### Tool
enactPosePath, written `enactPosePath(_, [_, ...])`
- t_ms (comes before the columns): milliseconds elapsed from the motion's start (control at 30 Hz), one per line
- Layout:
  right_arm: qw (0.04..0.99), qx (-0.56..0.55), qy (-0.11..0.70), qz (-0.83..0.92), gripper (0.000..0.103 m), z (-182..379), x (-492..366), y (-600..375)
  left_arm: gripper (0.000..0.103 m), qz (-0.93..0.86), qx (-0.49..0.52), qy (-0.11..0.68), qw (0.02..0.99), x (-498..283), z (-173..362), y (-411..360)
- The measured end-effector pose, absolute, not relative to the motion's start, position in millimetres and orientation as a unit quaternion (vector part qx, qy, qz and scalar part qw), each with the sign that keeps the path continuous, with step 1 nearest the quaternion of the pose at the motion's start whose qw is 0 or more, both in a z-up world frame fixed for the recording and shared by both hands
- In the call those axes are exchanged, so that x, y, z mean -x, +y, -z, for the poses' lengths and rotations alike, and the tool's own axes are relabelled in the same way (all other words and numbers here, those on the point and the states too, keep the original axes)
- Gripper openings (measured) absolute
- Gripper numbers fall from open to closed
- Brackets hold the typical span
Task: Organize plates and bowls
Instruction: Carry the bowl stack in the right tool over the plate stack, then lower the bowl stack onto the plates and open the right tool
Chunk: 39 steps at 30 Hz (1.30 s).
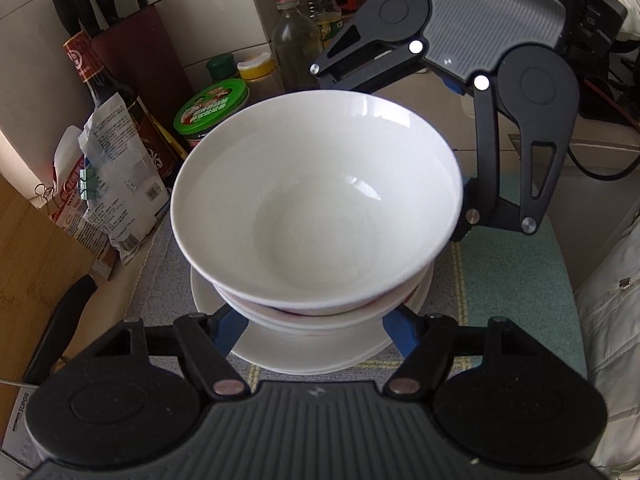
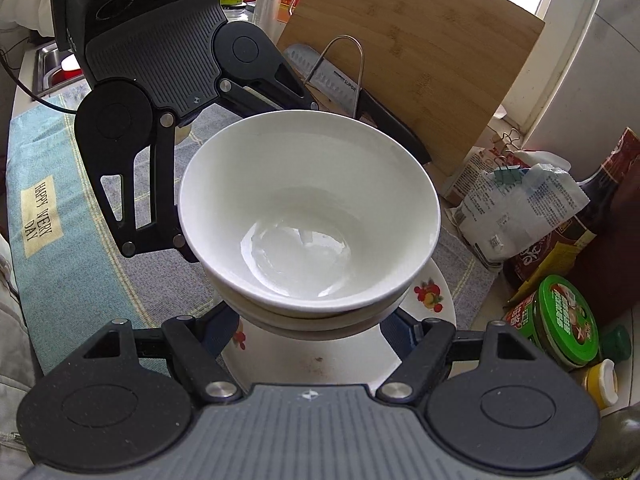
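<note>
Gripping from opposite sides, the left hand-held gripper (image 1: 316, 322) and right hand-held gripper (image 2: 312, 322) both clamp the stack of white bowls (image 1: 316, 204) dead centre between them, over the fruit-patterned plate (image 2: 430, 294) on the cloth-covered surface (image 2: 80, 216).

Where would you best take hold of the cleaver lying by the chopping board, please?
Grip the cleaver by its black handle, coming from above. It lies flat beside the stacked bowls, its handle pointing toward them and its blade partly under a wire stand, so the handle looks like the only free, safe part.
</note>
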State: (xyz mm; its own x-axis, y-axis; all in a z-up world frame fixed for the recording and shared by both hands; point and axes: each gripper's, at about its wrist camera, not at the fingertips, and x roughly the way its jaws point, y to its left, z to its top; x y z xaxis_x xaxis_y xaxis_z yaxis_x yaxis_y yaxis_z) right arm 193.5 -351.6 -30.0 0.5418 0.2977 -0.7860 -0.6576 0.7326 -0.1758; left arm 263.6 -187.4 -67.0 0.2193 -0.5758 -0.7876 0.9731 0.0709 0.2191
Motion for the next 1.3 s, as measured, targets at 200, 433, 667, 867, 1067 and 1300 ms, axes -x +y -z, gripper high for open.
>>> enactPosePath(200, [0.849,0.224,0.391,-0.277,0.081,37,-202,-366,0.073,0.564,-0.375,0.272,0.684,-276,74,-201])
enactPosePath(433, [0.846,0.218,0.4,-0.277,0.081,49,-211,-375,0.073,0.56,-0.38,0.28,0.681,-284,81,-212])
enactPosePath(667, [0.844,0.213,0.407,-0.277,0.081,53,-214,-380,0.073,0.561,-0.379,0.29,0.676,-288,84,-217])
enactPosePath(867, [0.844,0.21,0.409,-0.277,0.081,56,-219,-382,0.073,0.562,-0.372,0.299,0.676,-290,85,-219])
enactPosePath(1067, [0.845,0.214,0.405,-0.277,0.082,55,-217,-381,0.073,0.562,-0.361,0.306,0.678,-290,84,-218])
enactPosePath(1300, [0.854,0.205,0.393,-0.27,0.103,52,-213,-378,0.095,0.553,-0.334,0.281,0.71,-281,75,-206])
